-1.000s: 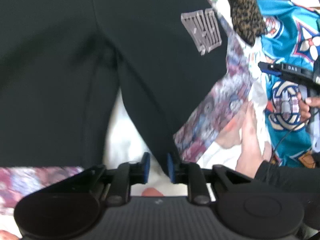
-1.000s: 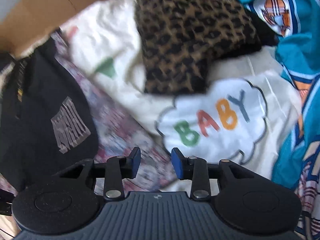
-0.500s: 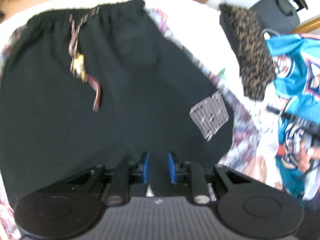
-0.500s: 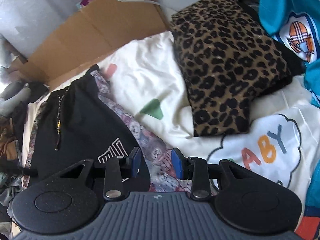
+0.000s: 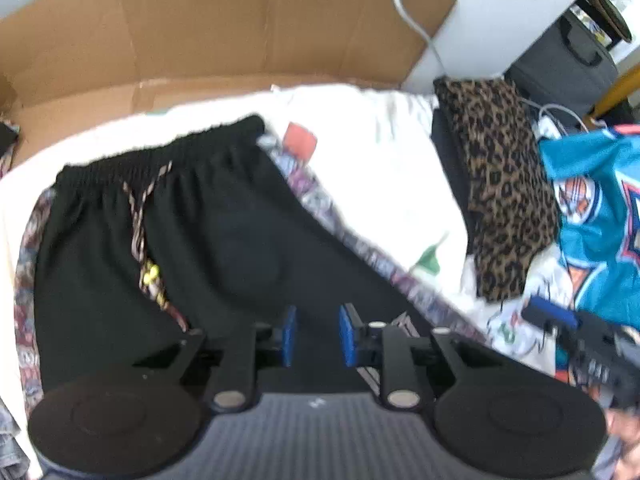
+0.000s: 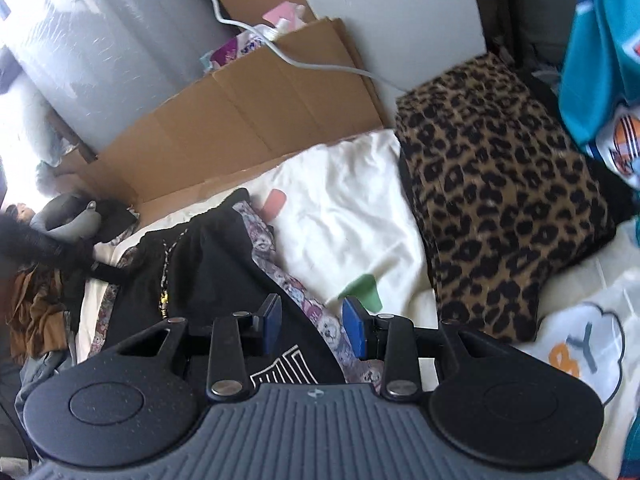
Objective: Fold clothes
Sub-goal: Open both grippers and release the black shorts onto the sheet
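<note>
Black shorts (image 5: 224,240) lie flat on a patterned sheet, waistband and woven drawstring (image 5: 140,216) at the far side, a grey logo (image 6: 280,368) on the near leg. My left gripper (image 5: 318,336) hovers over the near middle of the shorts; its blue pads stand apart, and only the black cloth below shows in the gap. My right gripper (image 6: 312,328) is open above the right edge of the shorts (image 6: 208,264) and the sheet's printed border, holding nothing. Its blurred body also shows at the right of the left wrist view.
A leopard-print garment (image 6: 500,200) lies folded to the right on a white blanket (image 6: 352,216) with "BABY" lettering. A teal jersey (image 5: 600,216) sits further right. Flattened cardboard (image 5: 200,32) and a white cable (image 6: 300,60) stand behind. Clothes pile up at the far left (image 6: 36,300).
Both views have pulled back and tilted up, from a close look at the shorts' legs to the whole garment and cardboard. The gaps between both pairs of pads look unchanged.
</note>
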